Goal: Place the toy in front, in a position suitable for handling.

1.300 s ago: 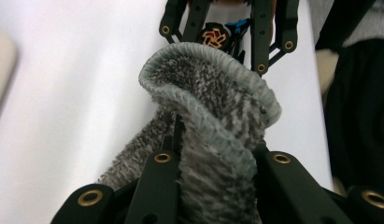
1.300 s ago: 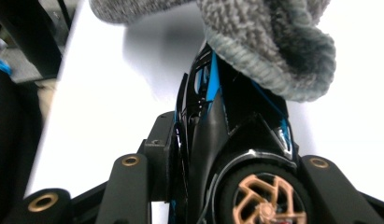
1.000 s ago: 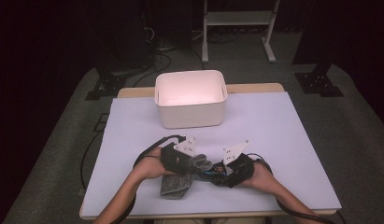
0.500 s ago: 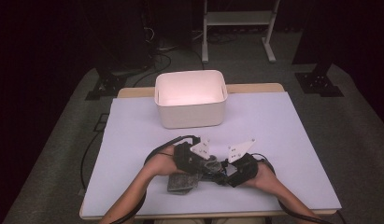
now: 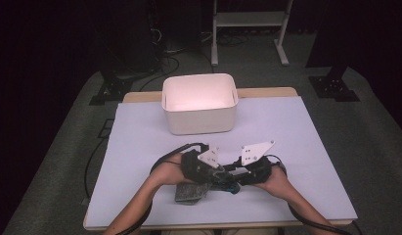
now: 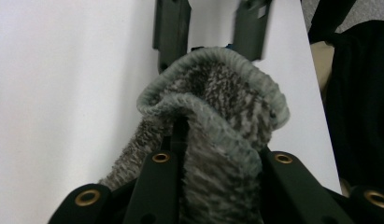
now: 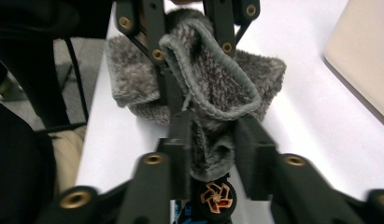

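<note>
A grey knitted sock lies at the table's near edge, its cuff end lifted between the two grippers. My left gripper is shut on one side of the sock's cuff, and the knit folds over its jaw. Facing it, my right gripper has just been closing its jaws, and they now pinch the opposite side of the cuff. In the high view the right gripper sits close beside the left one, tips nearly meeting.
A white open bin stands at the back middle of the white table cover, and its wall shows in the right gripper view. The person's forearms come in over the near table edge. Cables trail from both grippers.
The two grippers have come closer together over the sock. The right one has risen a little and its jaws have closed on the cuff.
</note>
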